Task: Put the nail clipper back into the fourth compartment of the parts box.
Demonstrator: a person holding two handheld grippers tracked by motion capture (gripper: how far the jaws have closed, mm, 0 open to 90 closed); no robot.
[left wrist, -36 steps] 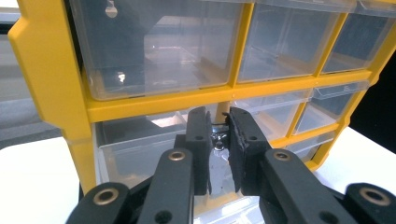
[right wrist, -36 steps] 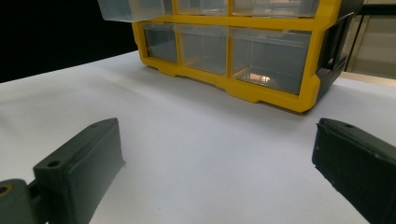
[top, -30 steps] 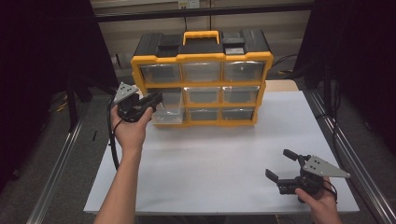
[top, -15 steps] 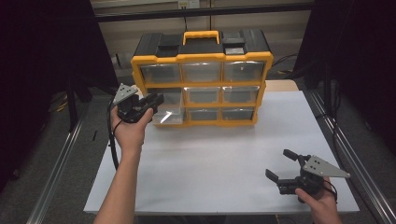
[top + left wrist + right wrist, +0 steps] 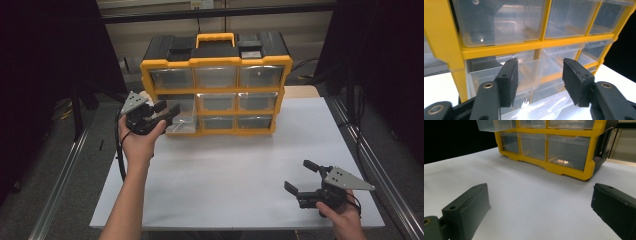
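Left claw [image 5: 167, 111] spread at pulled-out clear drawer [image 5: 181, 116] (organizer [image 5: 216, 62], middle row); right claw [image 5: 300, 177] spread over worktop [image 5: 225, 170].

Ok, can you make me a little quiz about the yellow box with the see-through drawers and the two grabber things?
1. True or false: the yellow and black plastic drawer cabinet has nine clear drawers.
2. Which drawer sticks out? A) top right B) middle left C) bottom middle
3. Fill in: the right gripper has its jaws ____ above the white tabletop.

Key: 1 true. 2 B, the clear middle-left drawer, right by the left gripper. 3 open.
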